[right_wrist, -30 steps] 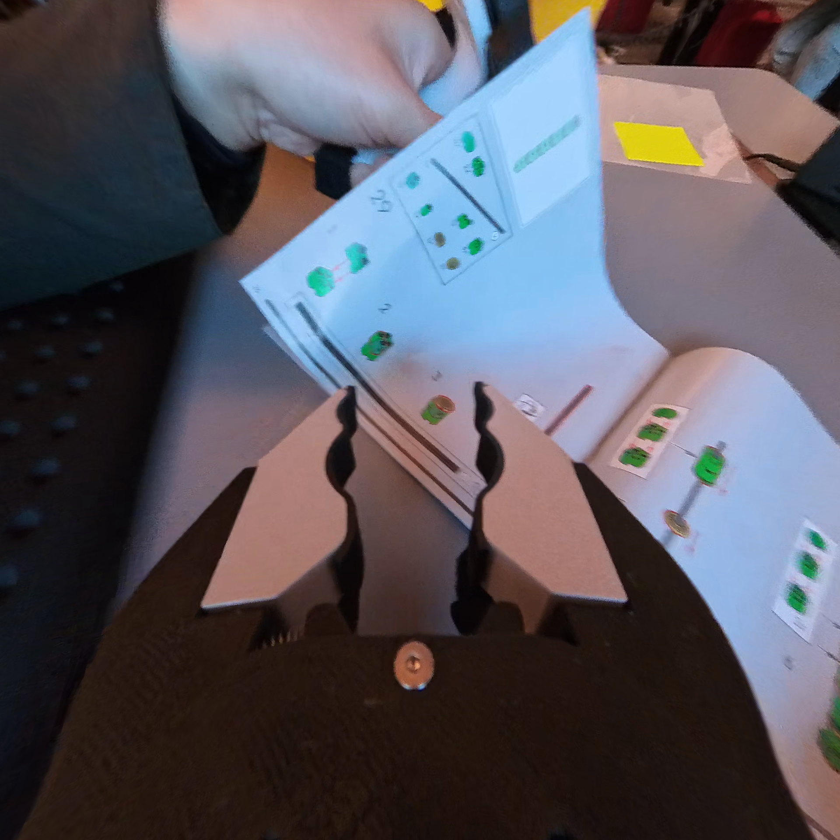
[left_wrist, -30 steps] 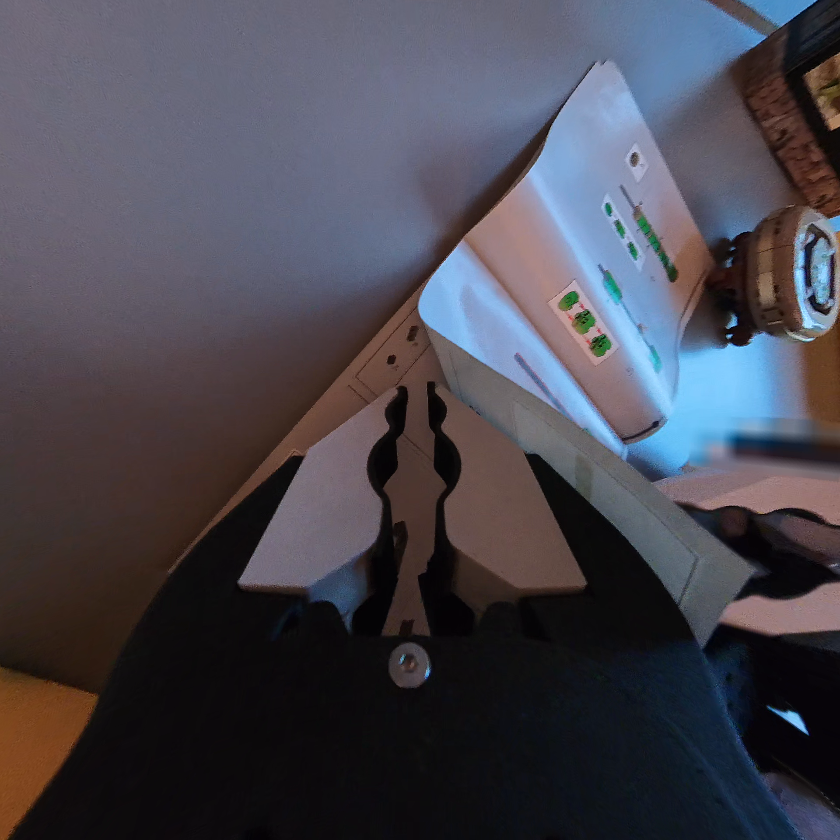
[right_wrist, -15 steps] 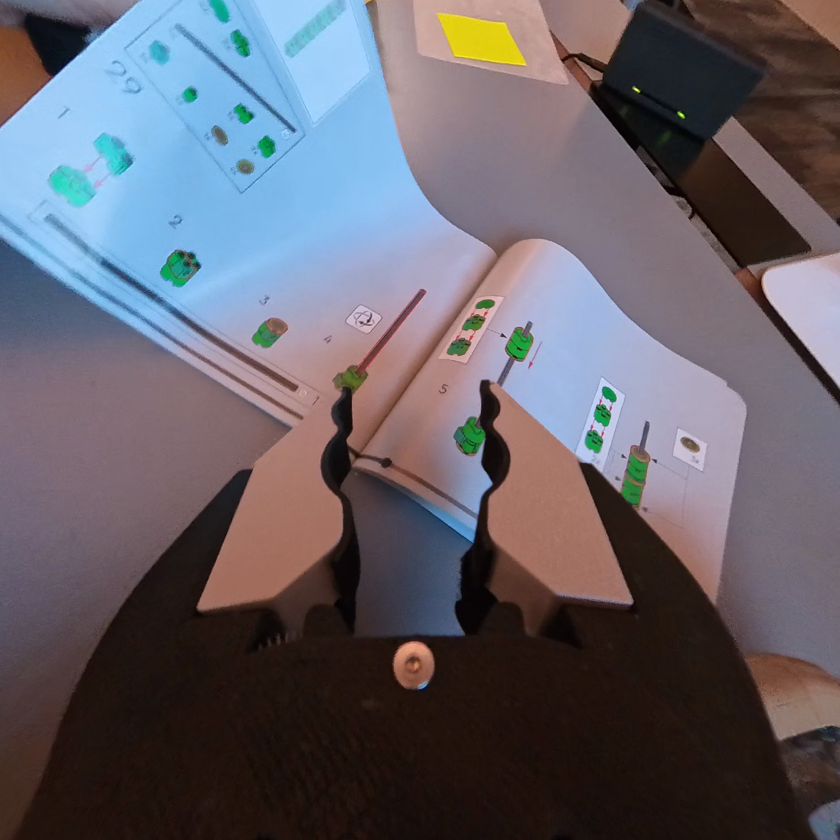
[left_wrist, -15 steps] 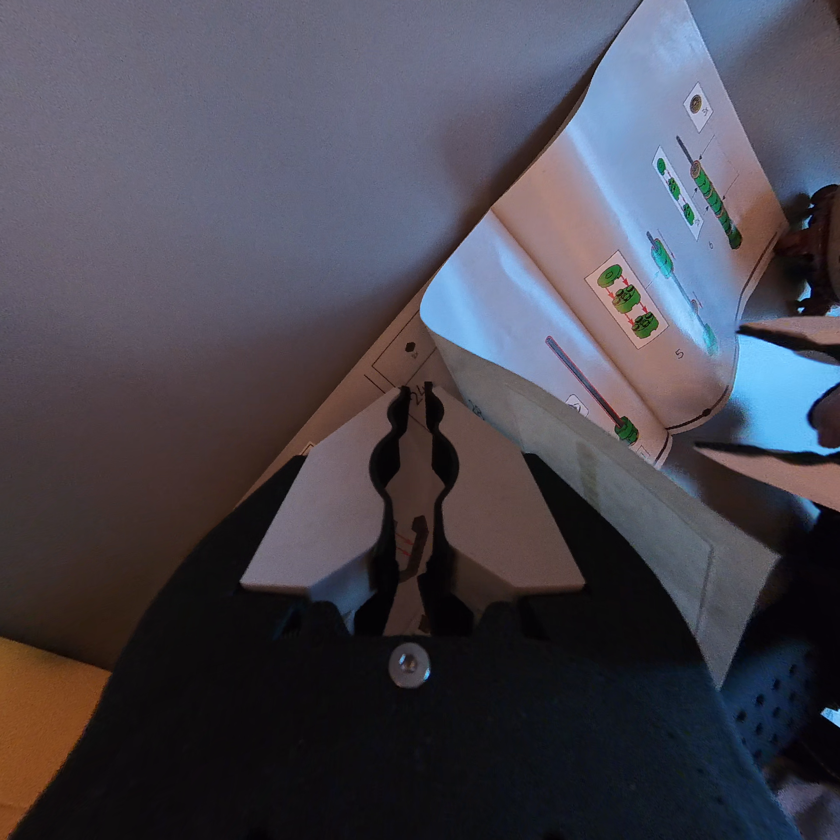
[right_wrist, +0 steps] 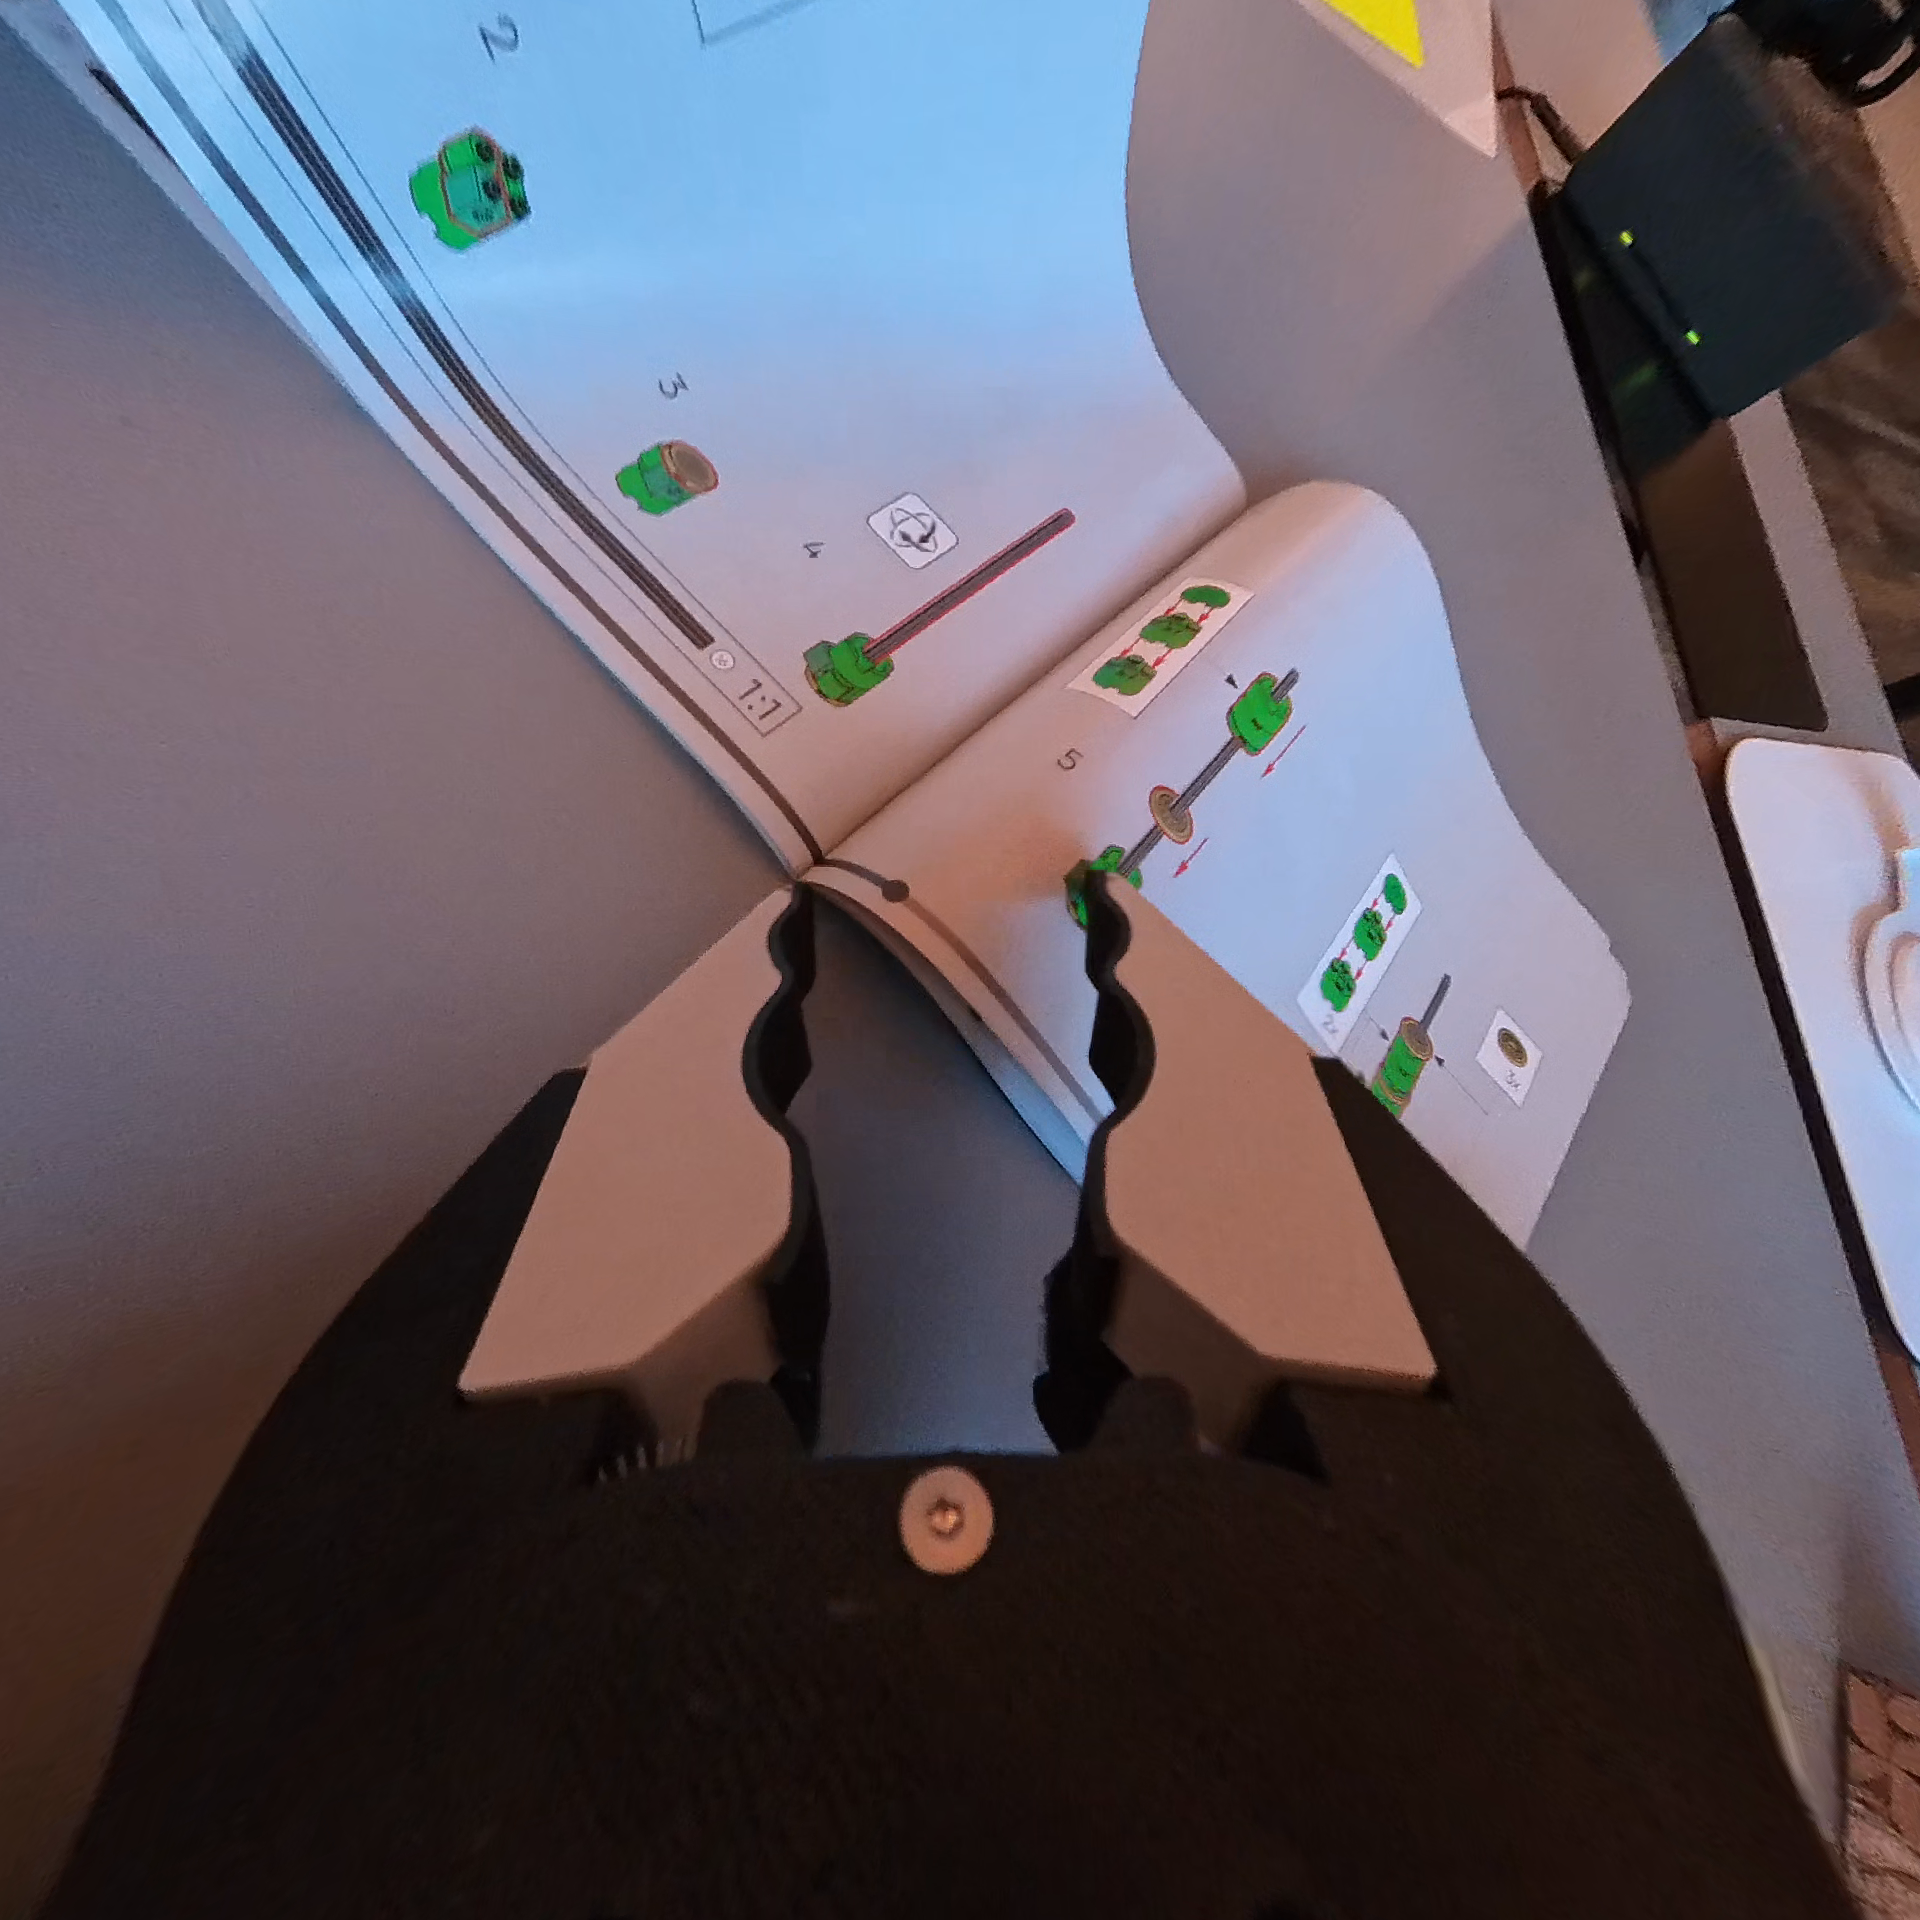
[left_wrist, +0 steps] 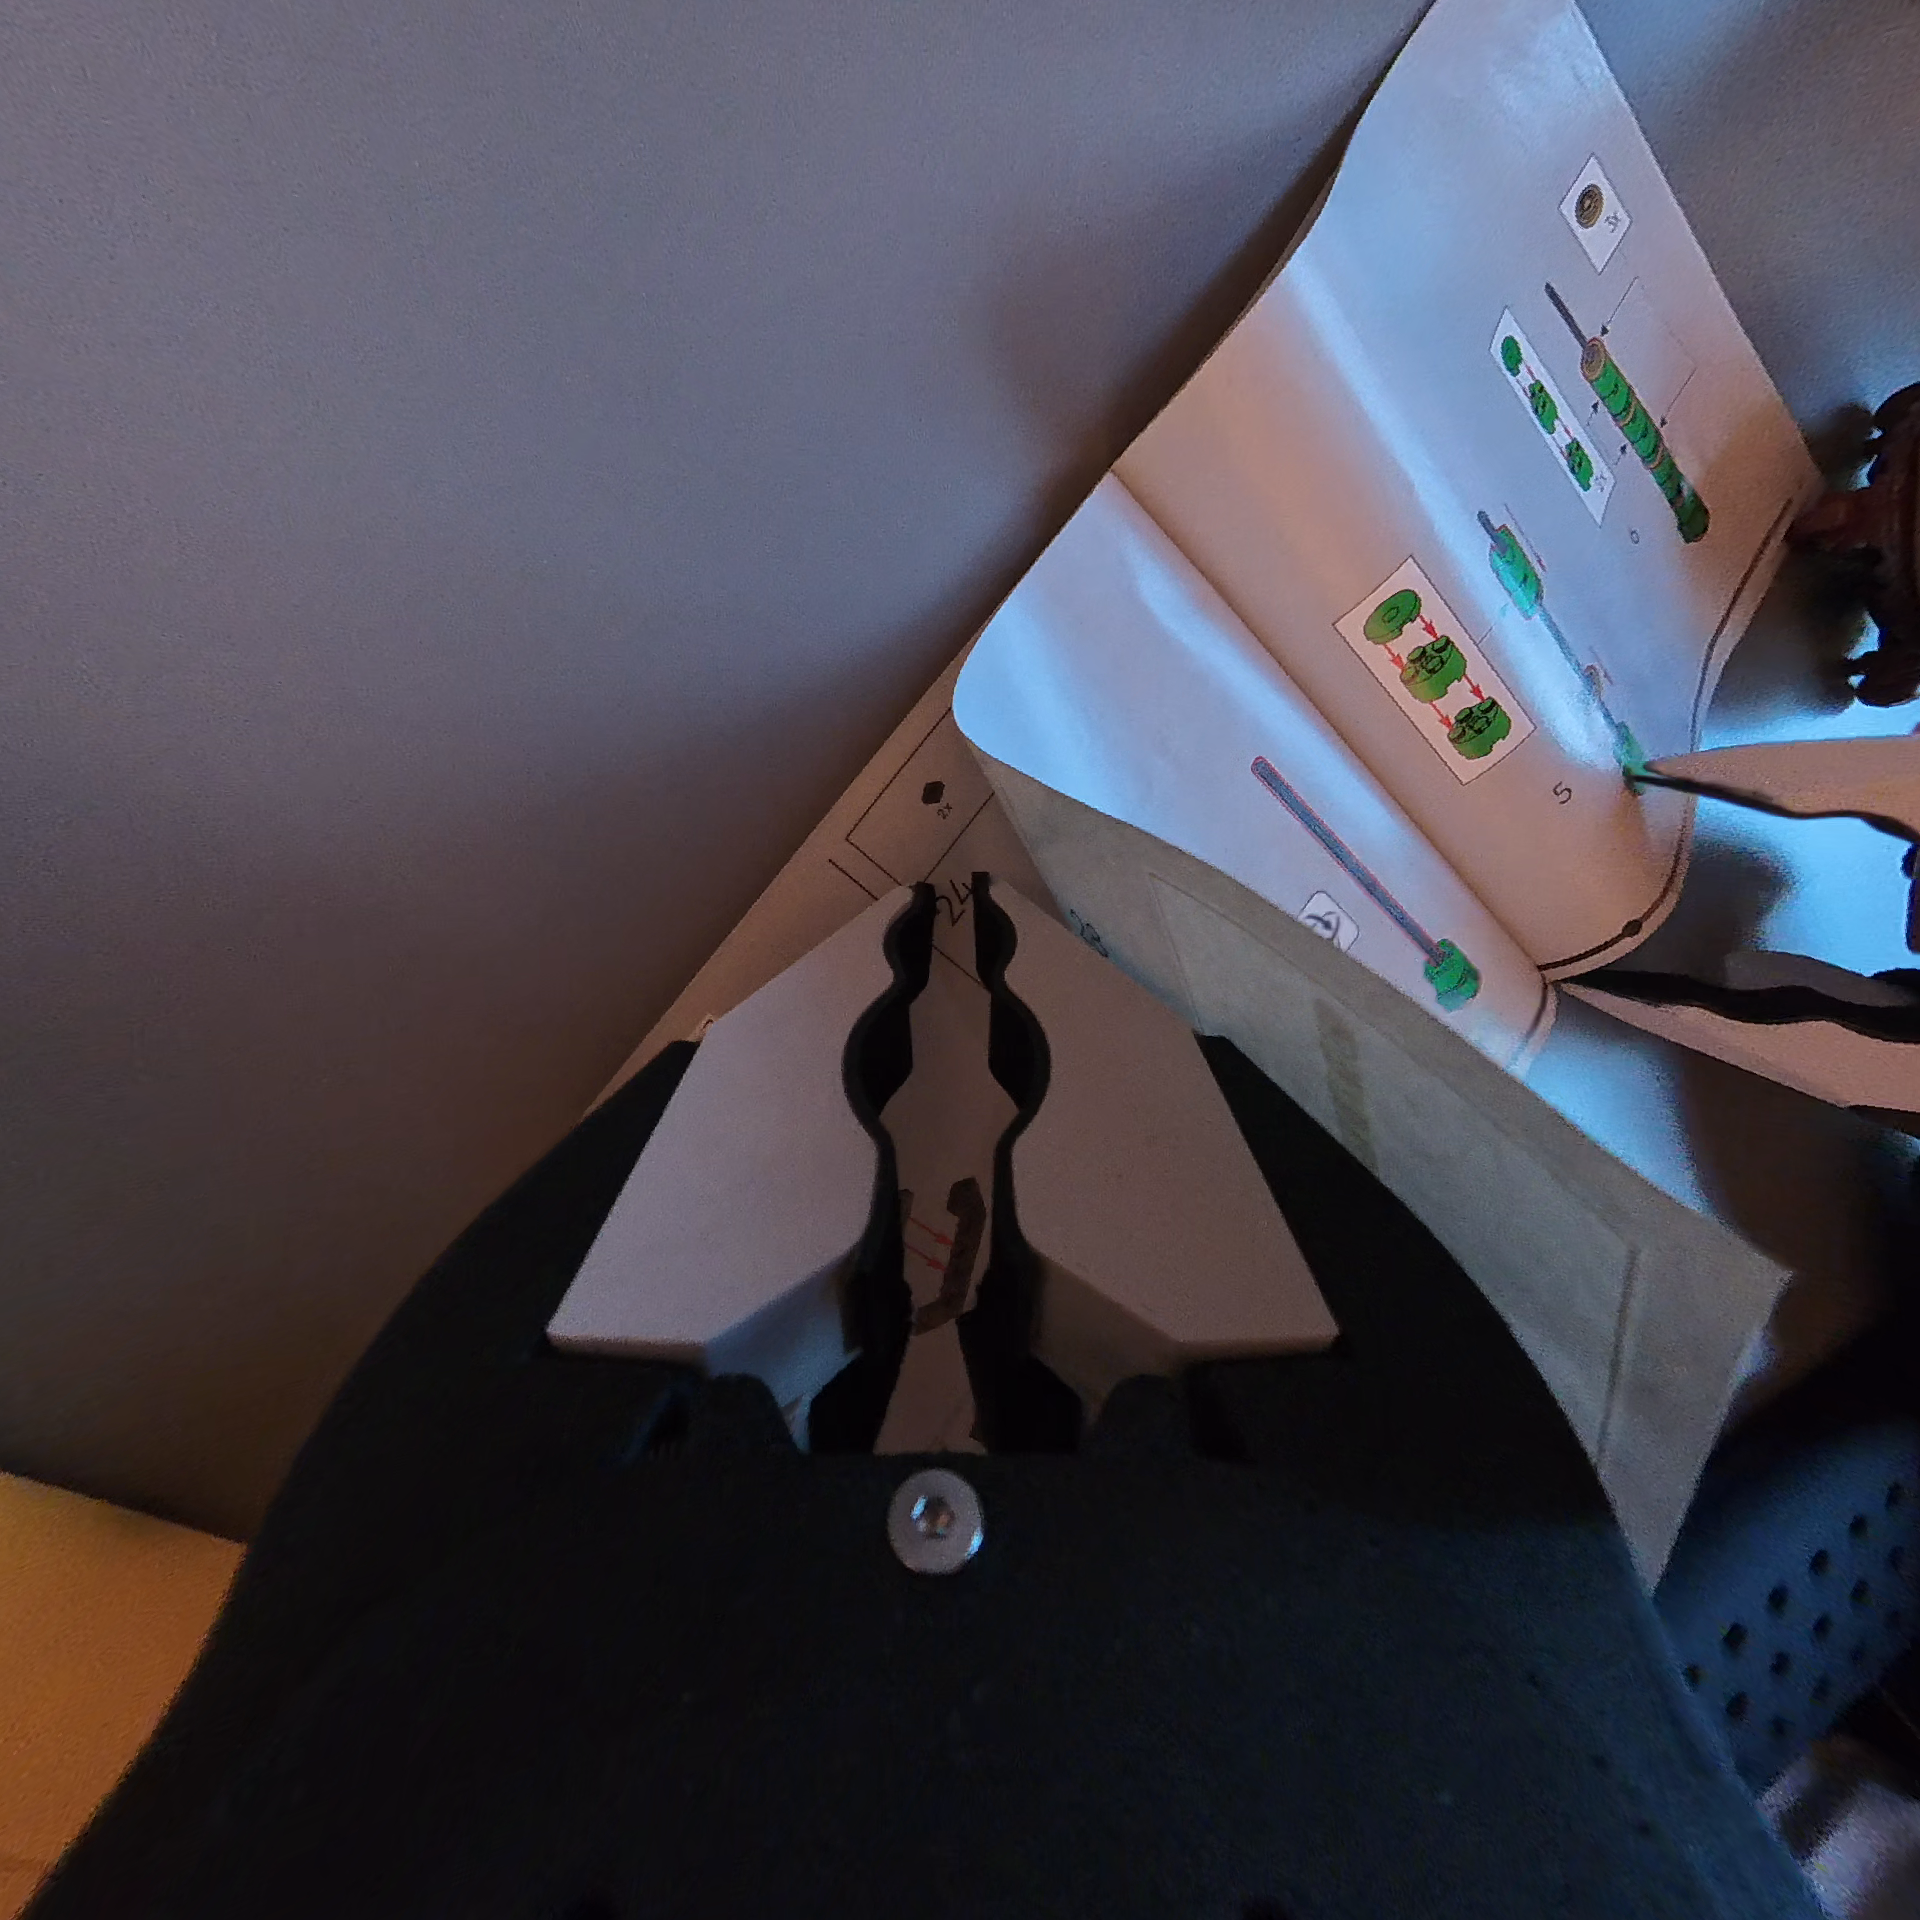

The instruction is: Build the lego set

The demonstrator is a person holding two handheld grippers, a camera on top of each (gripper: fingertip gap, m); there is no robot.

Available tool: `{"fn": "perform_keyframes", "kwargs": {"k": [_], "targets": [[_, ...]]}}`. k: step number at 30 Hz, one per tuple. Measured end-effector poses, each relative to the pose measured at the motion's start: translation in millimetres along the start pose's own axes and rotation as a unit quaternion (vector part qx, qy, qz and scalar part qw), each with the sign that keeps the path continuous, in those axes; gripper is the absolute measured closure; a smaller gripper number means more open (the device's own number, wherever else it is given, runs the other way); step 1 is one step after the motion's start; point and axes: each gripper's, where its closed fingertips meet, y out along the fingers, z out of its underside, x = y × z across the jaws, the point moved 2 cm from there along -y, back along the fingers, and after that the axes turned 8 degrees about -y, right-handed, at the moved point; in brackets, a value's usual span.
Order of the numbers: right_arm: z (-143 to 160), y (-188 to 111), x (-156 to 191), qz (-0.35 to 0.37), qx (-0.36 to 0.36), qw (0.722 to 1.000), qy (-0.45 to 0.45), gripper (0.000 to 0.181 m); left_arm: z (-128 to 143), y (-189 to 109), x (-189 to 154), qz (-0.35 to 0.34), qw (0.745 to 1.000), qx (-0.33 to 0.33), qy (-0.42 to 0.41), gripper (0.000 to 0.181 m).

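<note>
A smooth matte grey tabletop [right_wrist: 312, 727] fills most of both wrist views, bare and evenly lit. On it lies the open white paper instruction booklet [right_wrist: 935, 343] [left_wrist: 1299, 582] for the lego set, glossy pages arching up from the spine and printed with green stacked-brick diagrams and a long dark axle. In the right wrist view the spine runs from about 7 o'clock towards 1 o'clock, with the left page curling up towards 11 o'clock and the right page bowing down towards 4 o'clock.

At 2 o'clock in that view a black box-shaped device [right_wrist: 1714, 239] with small green lights sits on the table edge, and a white rounded tray [right_wrist: 1818, 987] lies at 3 o'clock beyond the edge. A yellow paper square [right_wrist: 1371, 26] shows at 1 o'clock.

The right gripper [right_wrist: 940, 899], pale grey wedge fingers on a rough black body, stands with its jaws spread wide and holding nothing; its tips rest at the booklet's lower edge, one by the spine and one on the right page.

The left gripper [left_wrist: 951, 888], of the same build, hangs over a lower booklet page with its jaws drawn almost together, only a thin slit between the tips. Whether they pinch the paper, I cannot tell.

At 3 o'clock in the left view a small dark brown lego piece [left_wrist: 1881, 561] stands beside the page edge, partly cut off.
</note>
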Motion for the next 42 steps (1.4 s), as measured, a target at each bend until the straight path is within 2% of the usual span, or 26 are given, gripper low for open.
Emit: {"fn": "perform_keyframes", "kwargs": {"k": [6, 13, 22, 26, 30, 34, 39, 42], "targets": [[3, 5, -5, 0.014, 0.016, 1.0, 0.017, 0.146, -10, 5, 2, 0.0, 1.0, -0.019, 0.004, 0.178], [-9, 13, 4, -0.007, -0.005, 0.999, 0.041, 0.149, -35, 18, 5, 0.027, 0.999, -0.041, -0.008, 0.181], [-27, 23, 20, -0.054, -0.021, 0.995, 0.084, 0.149, -45, 25, 0, 0.053, 0.998, -0.044, -0.012, 0.181], [-36, 28, 27, -0.067, -0.029, 0.991, 0.109, 0.145, -43, 23, -2, 0.077, 0.996, -0.04, -0.026, 0.177], [-47, 33, 40, -0.113, -0.03, 0.975, 0.191, 0.124, -36, 18, 0, 0.093, 0.994, -0.037, -0.045, 0.176], [-47, 33, 41, -0.102, -0.023, 0.98, 0.17, 0.124, -27, 15, -4, 0.122, 0.99, -0.025, -0.069, 0.172], [-47, 33, 42, -0.102, -0.031, 0.979, 0.173, 0.122, -7, 6, -18, 0.165, 0.982, 0.027, -0.085, 0.169], [-47, 32, 42, -0.103, -0.035, 0.979, 0.172, 0.121, -6, 6, -15, 0.146, 0.986, 0.025, -0.073, 0.169]]}}
